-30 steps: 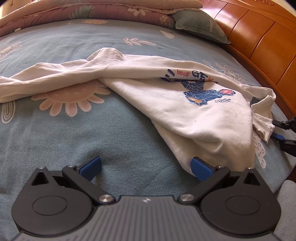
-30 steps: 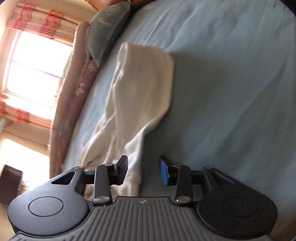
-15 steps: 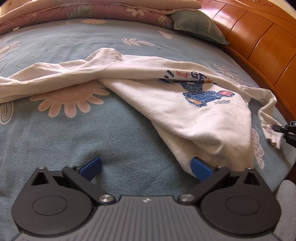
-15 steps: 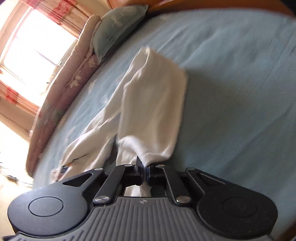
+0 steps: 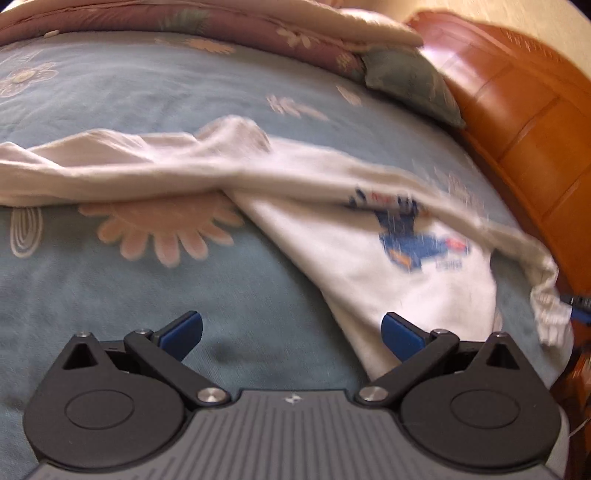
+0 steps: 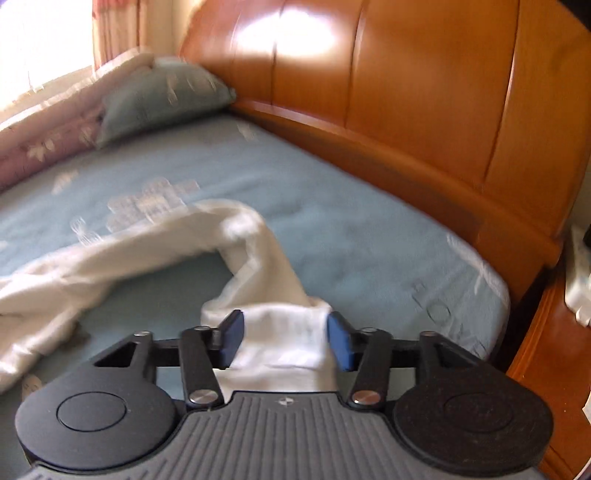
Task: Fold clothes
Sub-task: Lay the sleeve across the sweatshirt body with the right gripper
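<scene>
A white long-sleeved shirt with a blue print lies crumpled on the blue flowered bed sheet. One sleeve runs off to the left. My left gripper is open and low over the sheet, its right finger at the shirt's hem. The other sleeve stretches toward the bed's corner. Its cuff lies between the parted fingers of my right gripper, which is open. That gripper's tip shows at the far right of the left wrist view, by the cuff.
An orange wooden headboard runs along the bed's far side. A green pillow and a folded flowered quilt lie at the back. A wooden nightstand stands past the bed's corner.
My right gripper was shut on the sleeve cuff, pulled it out toward the bed's corner, and has now opened around it. My left gripper stayed open and shifted slightly.
</scene>
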A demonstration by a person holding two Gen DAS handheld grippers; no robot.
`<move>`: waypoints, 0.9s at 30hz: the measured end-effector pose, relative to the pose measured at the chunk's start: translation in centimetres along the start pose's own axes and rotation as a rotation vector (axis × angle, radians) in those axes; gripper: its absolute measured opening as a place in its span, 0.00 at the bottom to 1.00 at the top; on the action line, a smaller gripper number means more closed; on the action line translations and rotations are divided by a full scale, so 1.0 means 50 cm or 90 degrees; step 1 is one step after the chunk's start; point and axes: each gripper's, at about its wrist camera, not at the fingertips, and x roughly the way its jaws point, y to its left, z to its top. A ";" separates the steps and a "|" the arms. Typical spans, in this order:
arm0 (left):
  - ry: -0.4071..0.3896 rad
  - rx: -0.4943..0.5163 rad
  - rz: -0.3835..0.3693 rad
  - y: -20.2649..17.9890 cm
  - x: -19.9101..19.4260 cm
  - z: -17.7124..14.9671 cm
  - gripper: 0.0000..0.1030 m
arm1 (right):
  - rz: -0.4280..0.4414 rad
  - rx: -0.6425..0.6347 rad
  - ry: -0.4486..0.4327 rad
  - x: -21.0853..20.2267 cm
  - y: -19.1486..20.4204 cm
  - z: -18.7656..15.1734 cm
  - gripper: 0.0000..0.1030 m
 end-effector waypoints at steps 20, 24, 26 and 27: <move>-0.015 0.015 -0.048 0.032 0.091 0.152 0.99 | 0.298 -0.133 0.035 -0.035 0.258 -0.017 0.88; 0.010 -0.029 -0.080 0.048 0.110 0.131 0.99 | 0.338 -0.144 0.061 -0.012 0.288 -0.053 0.88; 0.013 -0.051 -0.075 0.068 0.120 0.119 0.99 | 0.347 -0.146 0.072 -0.003 0.297 -0.065 0.88; 0.005 -0.057 -0.075 0.076 0.124 0.121 0.99 | 0.351 -0.141 0.078 0.002 0.299 -0.070 0.88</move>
